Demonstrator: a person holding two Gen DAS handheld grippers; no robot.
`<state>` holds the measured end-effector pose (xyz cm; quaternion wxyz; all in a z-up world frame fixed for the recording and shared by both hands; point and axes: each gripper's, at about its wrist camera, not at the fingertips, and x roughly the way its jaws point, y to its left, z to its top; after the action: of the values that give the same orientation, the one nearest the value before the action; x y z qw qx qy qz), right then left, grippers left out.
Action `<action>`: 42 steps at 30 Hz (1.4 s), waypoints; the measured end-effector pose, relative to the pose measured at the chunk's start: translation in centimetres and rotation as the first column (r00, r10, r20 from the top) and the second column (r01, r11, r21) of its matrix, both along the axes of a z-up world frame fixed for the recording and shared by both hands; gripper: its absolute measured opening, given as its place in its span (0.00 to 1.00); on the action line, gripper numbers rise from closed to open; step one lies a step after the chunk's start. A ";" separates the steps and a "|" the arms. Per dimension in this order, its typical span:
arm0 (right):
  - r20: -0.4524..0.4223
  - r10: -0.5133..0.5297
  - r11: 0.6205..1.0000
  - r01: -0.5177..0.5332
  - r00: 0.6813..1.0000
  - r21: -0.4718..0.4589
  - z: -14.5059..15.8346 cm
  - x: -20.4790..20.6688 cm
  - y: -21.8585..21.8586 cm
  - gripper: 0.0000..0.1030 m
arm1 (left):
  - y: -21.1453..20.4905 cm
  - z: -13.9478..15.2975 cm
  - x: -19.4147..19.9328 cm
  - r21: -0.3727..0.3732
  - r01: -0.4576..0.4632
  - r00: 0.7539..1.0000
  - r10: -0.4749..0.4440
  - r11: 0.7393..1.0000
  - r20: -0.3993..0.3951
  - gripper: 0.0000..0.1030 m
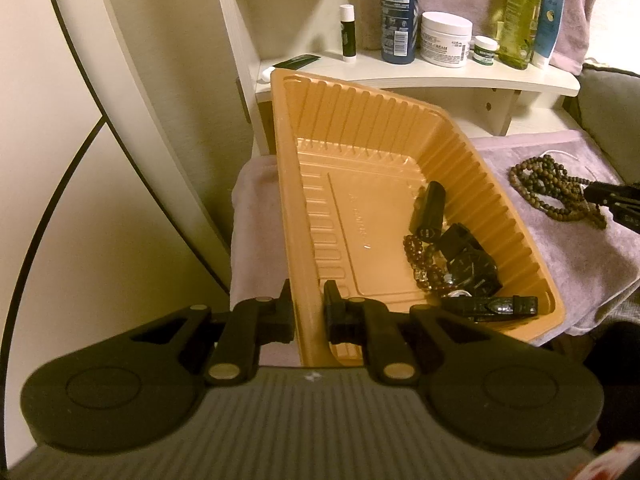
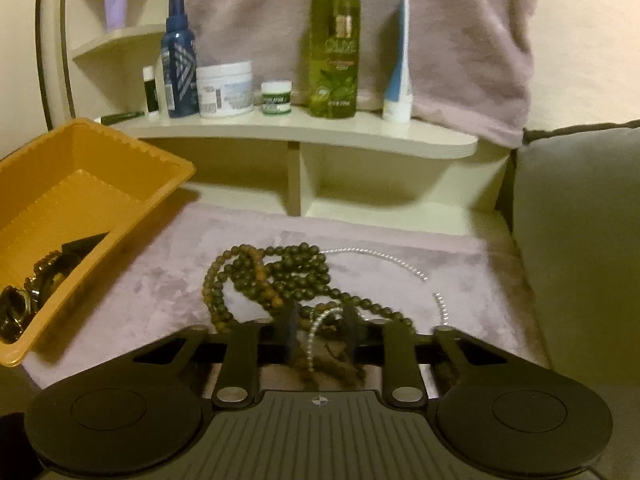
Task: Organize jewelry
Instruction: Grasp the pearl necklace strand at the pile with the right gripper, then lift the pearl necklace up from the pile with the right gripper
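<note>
My left gripper (image 1: 308, 304) is shut on the near wall of the orange plastic tray (image 1: 360, 128) and holds it tilted. In the tray lie a black watch (image 1: 468, 264), a black tube (image 1: 430, 212), an amber bead bracelet (image 1: 420, 256) and a black strap (image 1: 496, 306). A long brown bead necklace (image 2: 276, 276) lies heaped on the lilac towel (image 2: 160, 280), tangled with a thin silver chain (image 2: 376, 254). My right gripper (image 2: 320, 320) is open, its blurred fingers straddling the near end of the necklace and chain. It also shows in the left wrist view (image 1: 612, 200).
A cream shelf (image 2: 360, 136) behind holds a blue bottle (image 2: 178, 60), a white jar (image 2: 226, 88), a small green-labelled jar (image 2: 276, 98), a green bottle (image 2: 334, 48), a tube (image 2: 400, 60) and a lip balm (image 2: 150, 90). A grey cushion (image 2: 576, 240) stands on the right.
</note>
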<state>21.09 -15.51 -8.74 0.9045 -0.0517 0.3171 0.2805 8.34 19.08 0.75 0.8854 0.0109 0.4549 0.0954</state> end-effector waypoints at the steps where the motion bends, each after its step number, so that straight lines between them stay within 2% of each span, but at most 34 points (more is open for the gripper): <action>1: -0.010 -0.006 1.000 0.006 1.000 0.001 -0.2 0.1 0.2 0.13 | 0.0 0.0 0.0 0.000 0.000 1.000 0.000 1.000 0.001 0.12; 6: -0.045 -0.035 0.999 0.034 0.998 -0.013 -0.9 0.5 0.5 0.11 | 0.0 0.0 0.0 -0.002 -0.001 1.000 0.001 1.000 0.001 0.12; 8: -0.055 -0.031 0.999 0.032 0.998 0.004 -0.8 0.5 0.3 0.02 | 0.0 0.0 0.0 -0.003 -0.002 1.000 0.002 1.000 0.002 0.12; 13: -0.035 -0.042 0.998 0.043 0.999 0.035 0.2 -0.1 -0.6 0.02 | -0.1 0.0 0.0 -0.002 -0.002 1.000 0.002 1.000 0.002 0.12; 24: 0.134 -0.120 0.985 0.101 0.984 0.140 7.1 -0.2 -4.5 0.02 | -0.1 0.1 0.0 -0.005 -0.003 1.000 0.003 1.000 0.007 0.12; 42: 0.342 -0.119 0.978 0.052 0.932 0.200 15.1 0.2 -5.5 0.02 | 0.0 0.2 0.0 -0.008 -0.003 1.000 0.003 1.000 0.011 0.12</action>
<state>21.33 -21.04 6.33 0.9588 -0.0019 0.1242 0.2556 8.29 19.06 0.92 0.8879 0.0064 0.4502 0.0950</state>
